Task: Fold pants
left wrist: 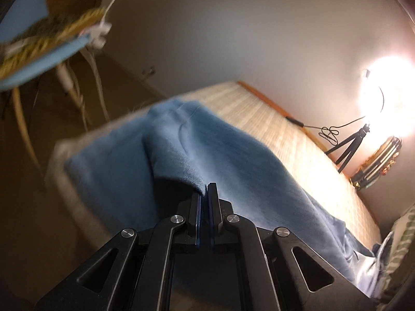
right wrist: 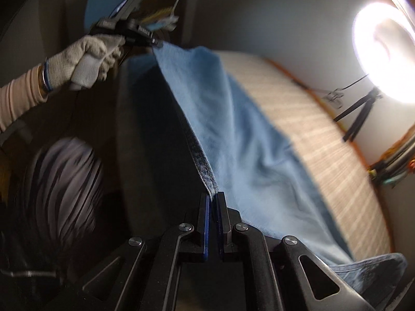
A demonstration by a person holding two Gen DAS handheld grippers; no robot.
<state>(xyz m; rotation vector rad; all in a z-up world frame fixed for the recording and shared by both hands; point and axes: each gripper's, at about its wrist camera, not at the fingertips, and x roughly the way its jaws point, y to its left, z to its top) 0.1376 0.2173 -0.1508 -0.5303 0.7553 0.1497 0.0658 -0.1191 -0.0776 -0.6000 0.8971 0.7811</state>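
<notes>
A bed covered by a pale woven mat (left wrist: pixel 272 132) carries blue pants (left wrist: pixel 207 155) and a black tripod (left wrist: pixel 350 145) near the wall.

Dim, motion-blurred; ring light (right wrist: pixel 386 51) glare.

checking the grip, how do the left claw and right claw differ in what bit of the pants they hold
The right claw pinches a dark stitched hem band; the left claw pinches plain light-blue fabric. Both are shut on the pants, holding that edge stretched between them above the bed.

Right gripper (right wrist: pixel 213 197) pinches pants (right wrist: pixel 233 129) hem at bottom centre; left gripper (right wrist: pixel 155 43) grips them upper left, cloth taut.
</notes>
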